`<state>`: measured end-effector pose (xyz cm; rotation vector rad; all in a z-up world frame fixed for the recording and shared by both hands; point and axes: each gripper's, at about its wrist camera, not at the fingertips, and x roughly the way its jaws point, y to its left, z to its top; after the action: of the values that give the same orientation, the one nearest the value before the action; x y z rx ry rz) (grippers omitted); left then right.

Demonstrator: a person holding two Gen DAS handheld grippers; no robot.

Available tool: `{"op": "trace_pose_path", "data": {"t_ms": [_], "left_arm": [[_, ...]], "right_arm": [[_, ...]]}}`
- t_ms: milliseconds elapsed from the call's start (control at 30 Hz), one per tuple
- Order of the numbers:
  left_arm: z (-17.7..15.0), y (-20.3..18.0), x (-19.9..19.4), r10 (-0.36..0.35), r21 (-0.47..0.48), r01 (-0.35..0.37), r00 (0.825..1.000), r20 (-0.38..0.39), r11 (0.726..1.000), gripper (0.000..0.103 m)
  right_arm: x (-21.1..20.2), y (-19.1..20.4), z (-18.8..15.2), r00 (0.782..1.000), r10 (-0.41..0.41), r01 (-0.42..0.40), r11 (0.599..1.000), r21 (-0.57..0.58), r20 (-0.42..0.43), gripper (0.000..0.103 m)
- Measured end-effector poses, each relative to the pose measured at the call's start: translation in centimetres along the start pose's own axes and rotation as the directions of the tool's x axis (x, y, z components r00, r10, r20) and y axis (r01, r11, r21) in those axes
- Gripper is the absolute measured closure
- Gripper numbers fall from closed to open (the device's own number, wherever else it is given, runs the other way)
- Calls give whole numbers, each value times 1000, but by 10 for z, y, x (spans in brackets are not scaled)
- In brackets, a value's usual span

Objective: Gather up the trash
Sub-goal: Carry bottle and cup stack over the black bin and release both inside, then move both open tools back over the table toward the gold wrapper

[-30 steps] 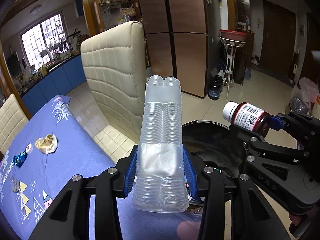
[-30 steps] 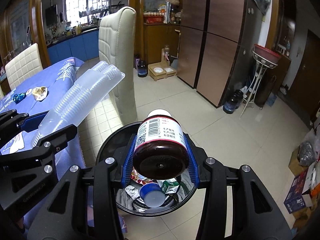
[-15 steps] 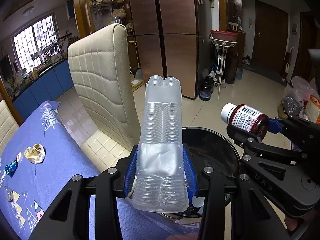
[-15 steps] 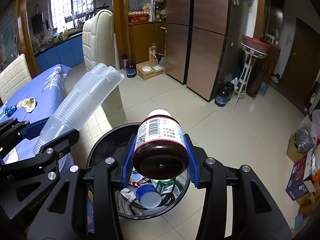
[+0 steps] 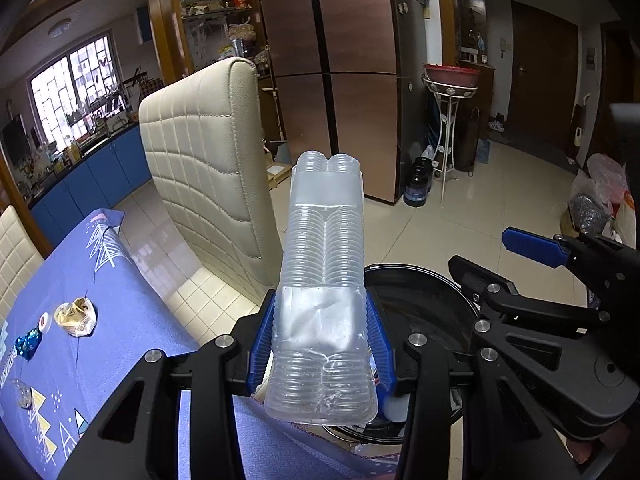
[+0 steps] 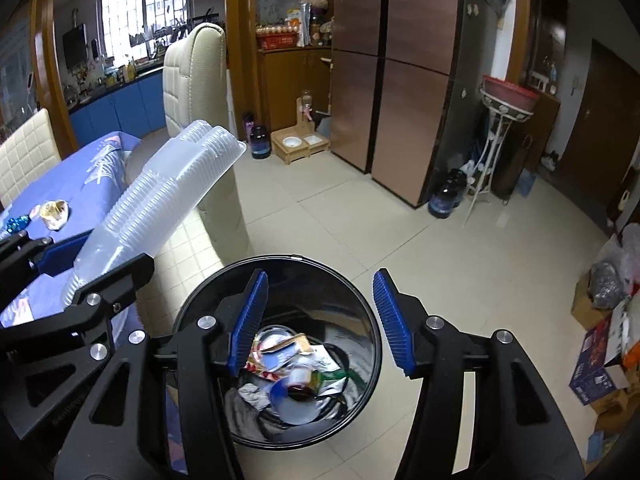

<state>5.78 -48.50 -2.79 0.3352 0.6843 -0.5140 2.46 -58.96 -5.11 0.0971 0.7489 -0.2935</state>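
Where tiles spread, black bin (rubbish inside), blue tablecloth

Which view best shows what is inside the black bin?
The right wrist view: it looks straight down into the bin, showing wrappers and a brown bottle at the bottom. The left wrist view shows only the bin's dark inner wall behind the stack of clear cups.

My clear plastic tray hides the near-left part of the black bin in the left view, and I cannot see there what lies inside. In the right view my right tongs cover the bin's lower rim. A dark bottle among the trash is blurred; I cannot read its label. The small wrappers on the blue tablecloth are too small to identify.
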Motion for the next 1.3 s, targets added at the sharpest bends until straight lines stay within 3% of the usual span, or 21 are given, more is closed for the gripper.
{"op": "trace_pose_path", "data": {"t_ms": [500,600,633,667,800,1033,1300], "left_arm": [[1,-22,4,-28,36,29,999,-23,999,54],[2,-22,4,-67,12,68,997,-27,998,39],[2,-21,3,-68,4,68,997,-26,998,26],[1,-20,2,-63,-2,63,998,-20,998,21],[-1,-16,0,-37,-12,37,999,-17,999,20],[-9,13,-12,20,-24,-20,1000,4,1000,20],[-29,86,-21,117,-154,-117,993,-10,981,20]], "right_arm": [[1,-43,-21,998,-49,55,990,129,-49,46],[1,-47,-25,997,-53,60,988,142,-58,46],[1,-48,-26,997,-55,63,988,143,-58,46],[0,-48,-26,997,-57,65,987,146,-58,46],[-2,-46,-27,997,-48,57,988,147,-63,46],[-5,-18,-23,999,2,4,994,112,-53,46],[-1,55,-7,996,79,-80,997,-18,-41,46]]}}
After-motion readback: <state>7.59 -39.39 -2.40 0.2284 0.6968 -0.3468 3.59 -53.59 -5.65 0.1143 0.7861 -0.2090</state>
